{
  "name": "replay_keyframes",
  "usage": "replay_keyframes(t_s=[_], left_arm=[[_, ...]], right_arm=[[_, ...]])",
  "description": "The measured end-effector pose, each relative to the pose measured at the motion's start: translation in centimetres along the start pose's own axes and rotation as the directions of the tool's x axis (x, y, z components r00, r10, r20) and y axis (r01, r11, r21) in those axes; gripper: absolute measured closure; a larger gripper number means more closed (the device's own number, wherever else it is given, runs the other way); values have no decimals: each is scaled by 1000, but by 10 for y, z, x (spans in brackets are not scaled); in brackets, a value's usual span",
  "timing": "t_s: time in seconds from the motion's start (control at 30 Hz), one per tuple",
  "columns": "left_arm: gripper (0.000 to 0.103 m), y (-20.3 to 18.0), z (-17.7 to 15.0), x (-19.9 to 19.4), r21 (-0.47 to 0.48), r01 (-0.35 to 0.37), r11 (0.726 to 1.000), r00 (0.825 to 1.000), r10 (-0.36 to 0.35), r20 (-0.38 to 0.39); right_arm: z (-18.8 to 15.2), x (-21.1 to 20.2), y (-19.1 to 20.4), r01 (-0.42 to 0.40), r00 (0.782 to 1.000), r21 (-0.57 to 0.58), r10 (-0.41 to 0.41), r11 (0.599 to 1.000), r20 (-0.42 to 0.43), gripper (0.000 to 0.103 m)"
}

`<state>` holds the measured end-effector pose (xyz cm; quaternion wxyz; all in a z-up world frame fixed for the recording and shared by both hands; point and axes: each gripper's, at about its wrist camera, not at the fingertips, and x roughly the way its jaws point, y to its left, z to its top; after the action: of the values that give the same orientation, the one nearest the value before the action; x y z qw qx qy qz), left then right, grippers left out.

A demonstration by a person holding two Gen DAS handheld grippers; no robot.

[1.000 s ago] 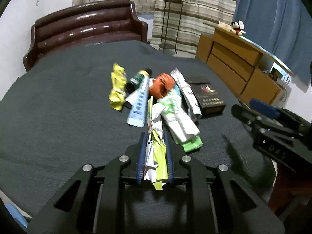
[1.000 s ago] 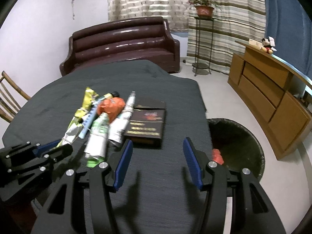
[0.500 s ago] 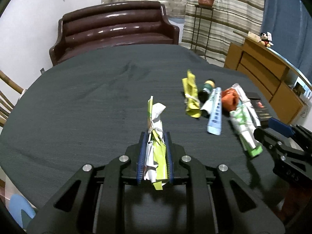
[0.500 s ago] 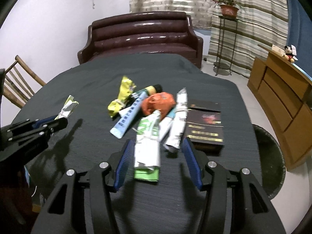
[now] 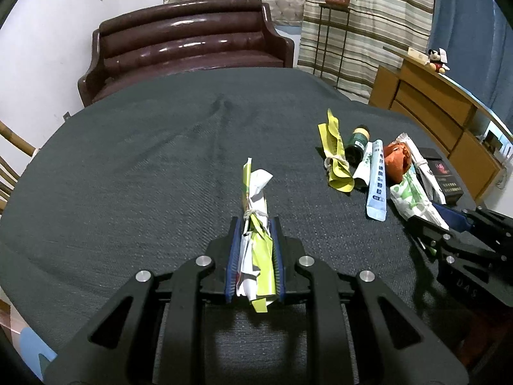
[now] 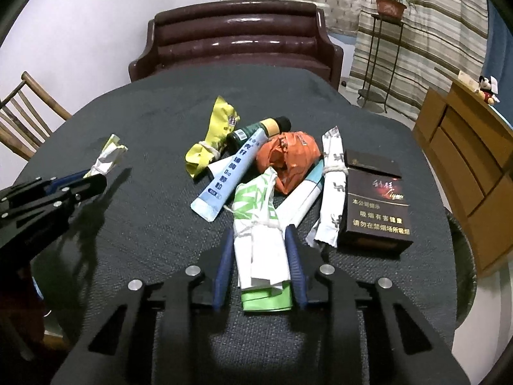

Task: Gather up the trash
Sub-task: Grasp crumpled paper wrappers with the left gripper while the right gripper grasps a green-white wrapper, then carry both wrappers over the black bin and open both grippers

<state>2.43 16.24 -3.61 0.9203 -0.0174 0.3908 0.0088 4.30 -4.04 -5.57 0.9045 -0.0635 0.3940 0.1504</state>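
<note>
My left gripper (image 5: 255, 234) is shut on a tied green-and-white wrapper (image 5: 255, 218) and holds it over the table's left part; it also shows in the right wrist view (image 6: 107, 157). My right gripper (image 6: 259, 240) has its jaws around a tied white-and-green wrapper (image 6: 256, 224) lying on the table, narrowly open; whether the pads touch it is unclear. A trash pile lies ahead: a yellow wrapper (image 6: 213, 136), a dark green bottle (image 6: 256, 130), a pale blue tube (image 6: 231, 176), a crumpled orange bag (image 6: 288, 160), a white tied wrapper (image 6: 333, 186).
A dark cigarette box (image 6: 375, 199) lies right of the pile. The round table (image 5: 128, 160) has a dark grey cloth. A brown sofa (image 5: 186, 45) stands behind it, a wooden chair (image 6: 22, 112) at left, a wooden cabinet (image 6: 468, 160) at right.
My left gripper has carried its wrapper leftward, away from the pile. My right gripper has moved in over the pile and narrowed its jaws around the white-and-green wrapper.
</note>
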Motion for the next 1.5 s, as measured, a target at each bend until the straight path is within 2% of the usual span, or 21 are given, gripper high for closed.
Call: replay_keyframes(t_s=[0.37,0.57,0.73,0.9,1.1,1.27,1.5], left_arm=[[85,-21,-2,-13,7,38,999,999,-39,35],[85,-55,8,-20,30,92,995,994,-93,61],[85,-86,19,-23,49,135,990,987,-139,86],[85,-123,28,-19,84,179,980,978,-186,97],[85,-175,36,-10,136,225,965,966,-239,97],[85,-216,39,2,188,254,949,959,-273,80],[85,-265,38,20,246,268,932,957,-286,41]], right_arm=[[2,-32,-2,-9,994,-14,11,1000,112,72],[6,-50,-31,51,984,16,-53,999,169,72],[9,-60,-67,126,970,61,-136,990,199,72],[9,-65,-107,205,951,109,-224,973,211,72],[2,-66,-147,263,935,152,-291,953,202,72],[-5,-61,-172,286,930,185,-319,940,183,72],[-13,-59,-200,297,925,239,-340,925,168,72]])
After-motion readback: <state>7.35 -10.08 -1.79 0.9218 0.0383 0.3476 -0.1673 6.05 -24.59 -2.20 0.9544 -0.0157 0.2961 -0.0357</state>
